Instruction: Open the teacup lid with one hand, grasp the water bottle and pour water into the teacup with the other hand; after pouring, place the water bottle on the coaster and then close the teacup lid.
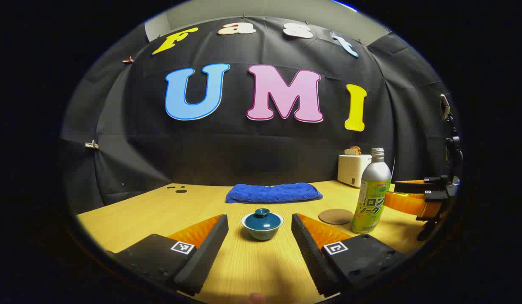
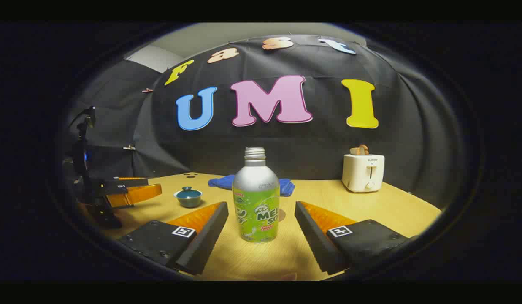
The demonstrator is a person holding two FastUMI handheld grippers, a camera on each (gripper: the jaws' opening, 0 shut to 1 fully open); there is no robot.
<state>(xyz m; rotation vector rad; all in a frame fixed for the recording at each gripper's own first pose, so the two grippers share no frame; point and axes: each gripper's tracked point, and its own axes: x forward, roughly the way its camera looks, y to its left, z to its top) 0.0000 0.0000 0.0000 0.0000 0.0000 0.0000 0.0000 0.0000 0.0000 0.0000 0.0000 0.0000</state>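
A dark teal teacup (image 1: pixel 262 228) with its lid (image 1: pixel 262 213) on stands on the wooden table, just past the tips of my left gripper (image 1: pixel 259 218), which is open with the cup centred in its gap. A silver and green water bottle (image 2: pixel 256 198), uncapped and upright, stands just beyond the fingers of my open right gripper (image 2: pixel 261 206), untouched. In the left gripper view the bottle (image 1: pixel 372 198) is at the right, with a round brown coaster (image 1: pixel 336 216) lying to its left. The teacup (image 2: pixel 187 197) appears small at the left of the right gripper view.
A folded blue towel (image 1: pixel 273 193) lies behind the teacup. A white toaster (image 2: pixel 364 171) with bread in it stands at the back right. The table (image 1: pixel 159 211) ends at the black cloth wall. A dark stand (image 2: pixel 81 160) rises at the left of the right gripper view.
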